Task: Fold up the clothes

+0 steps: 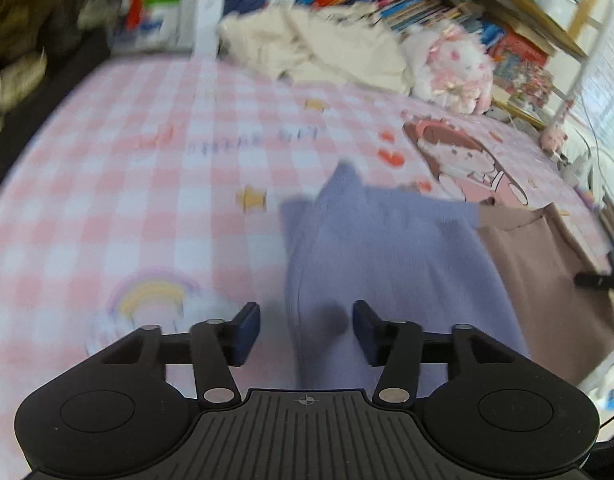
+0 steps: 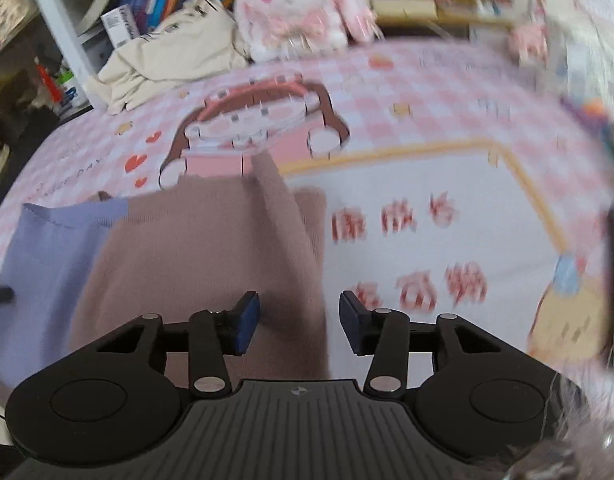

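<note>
**Both grippers hovering open over the clothes**

The left gripper point(image 1: 306, 330) is pointing forward above the lavender garment point(image 1: 387, 248), jaws spread wide, holding nothing. The right gripper point(image 2: 299, 322) is hanging likewise, wide open, over the brown garment's point(image 2: 211, 248) right edge. Both garments are lying side by side on the pink checked bed point(image 1: 147, 140).

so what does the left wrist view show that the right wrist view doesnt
Only the left wrist view shows the rainbow print on the pink checked sheet. Only the right wrist view shows the red characters inside a yellow-bordered panel. Both show the purple garment beside the brown garment, the cream clothes pile, the plush bunny, and open jaws.
</note>
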Action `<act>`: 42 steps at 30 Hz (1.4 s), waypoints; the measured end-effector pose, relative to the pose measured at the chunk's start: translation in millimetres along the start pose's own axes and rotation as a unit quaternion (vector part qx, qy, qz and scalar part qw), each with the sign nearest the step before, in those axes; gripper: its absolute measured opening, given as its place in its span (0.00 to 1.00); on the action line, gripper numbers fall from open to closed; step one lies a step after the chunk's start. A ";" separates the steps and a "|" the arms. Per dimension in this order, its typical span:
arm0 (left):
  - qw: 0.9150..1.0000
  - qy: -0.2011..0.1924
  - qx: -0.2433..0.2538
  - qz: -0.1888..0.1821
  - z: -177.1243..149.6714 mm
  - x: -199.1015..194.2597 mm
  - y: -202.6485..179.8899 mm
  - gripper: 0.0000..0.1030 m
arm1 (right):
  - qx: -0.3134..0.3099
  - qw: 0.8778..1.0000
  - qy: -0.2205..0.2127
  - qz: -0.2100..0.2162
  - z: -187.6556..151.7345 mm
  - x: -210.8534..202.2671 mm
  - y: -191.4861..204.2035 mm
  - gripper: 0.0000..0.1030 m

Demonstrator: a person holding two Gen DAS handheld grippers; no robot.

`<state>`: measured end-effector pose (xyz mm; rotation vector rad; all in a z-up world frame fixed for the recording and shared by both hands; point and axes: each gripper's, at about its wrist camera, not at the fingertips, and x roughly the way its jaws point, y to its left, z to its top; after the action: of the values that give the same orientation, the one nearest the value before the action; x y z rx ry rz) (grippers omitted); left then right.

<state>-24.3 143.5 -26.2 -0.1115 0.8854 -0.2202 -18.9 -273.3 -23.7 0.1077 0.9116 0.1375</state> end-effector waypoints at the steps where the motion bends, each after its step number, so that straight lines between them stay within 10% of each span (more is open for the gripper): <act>1: 1.000 -0.010 0.013 0.003 4.0 0.0 -2.2 0.51 | -0.013 1.000 -0.012 -0.003 4.7 -0.5 2.2 0.46; 8: 0.999 -0.031 0.005 -0.009 30.2 23.2 -5.5 0.47 | -0.008 1.000 -0.019 -0.002 30.7 26.4 0.5 0.31; 12: 0.999 -0.038 -0.016 -0.017 34.5 23.0 -5.1 0.04 | 0.024 0.999 -0.024 0.015 35.7 27.2 -2.8 0.08; 17: 0.993 -0.064 -0.091 -0.035 30.0 5.5 13.5 0.04 | 0.090 0.993 -0.064 0.037 34.1 8.2 -16.1 0.08; 22: 0.998 -0.034 -0.057 -0.001 24.8 39.5 8.8 0.06 | 0.077 0.996 -0.035 0.011 30.7 43.9 -13.9 0.10; 25: 0.998 -0.032 -0.059 0.008 24.4 34.5 11.1 0.17 | 0.069 0.997 -0.031 -0.009 34.0 38.7 -11.7 0.31; 30: 0.996 -0.029 -0.080 0.011 6.2 5.3 20.6 0.47 | 0.084 0.996 -0.027 0.005 16.0 11.3 -25.6 0.34; 37: 0.985 -0.005 -0.164 -0.043 -27.8 -3.0 35.8 0.44 | 0.118 0.992 0.005 0.037 -19.0 -5.4 -33.6 0.31; 42: 0.981 0.011 -0.179 -0.067 -20.7 12.1 35.3 0.18 | 0.147 0.988 0.002 0.053 -21.8 0.7 -29.3 0.17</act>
<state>-27.9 174.8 -55.0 -0.5060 0.9329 -0.1859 -33.7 -301.4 -41.9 0.4311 0.9267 0.1003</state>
